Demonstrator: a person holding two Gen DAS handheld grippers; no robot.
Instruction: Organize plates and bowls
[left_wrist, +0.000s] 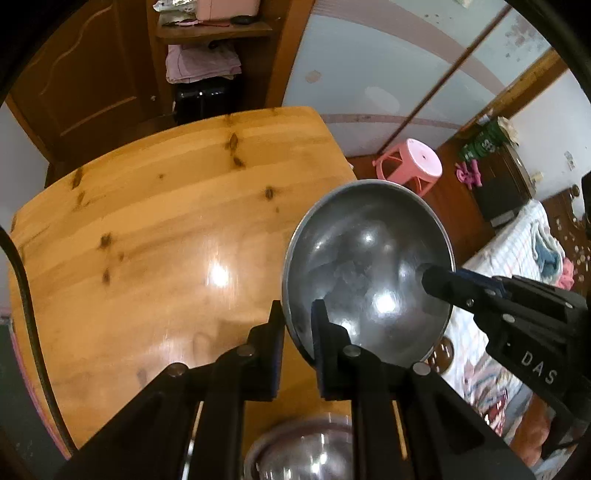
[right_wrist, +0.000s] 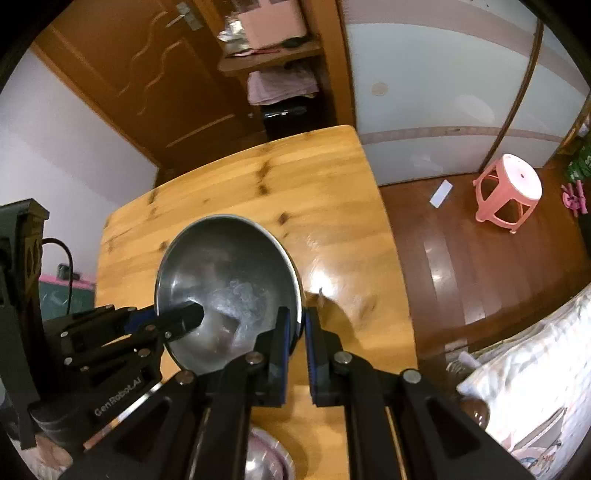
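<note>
Glossy knotted pine table (left_wrist: 147, 206) beneath round steel bowl (left_wrist: 365, 258), both hand-held grippers, left (left_wrist: 297, 317) and right (right_wrist: 301, 325), clamped on its rim

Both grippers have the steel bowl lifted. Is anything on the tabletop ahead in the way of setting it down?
Nothing visible. The table ahead of the held bowl is bare wood in both views. The only other item is a second bowl at the near edge, beneath the grippers.

Dim warm indoor light, overhead lamp glare on the glossy table (left_wrist: 218, 275), slight motion blur, dark fisheye corners
</note>
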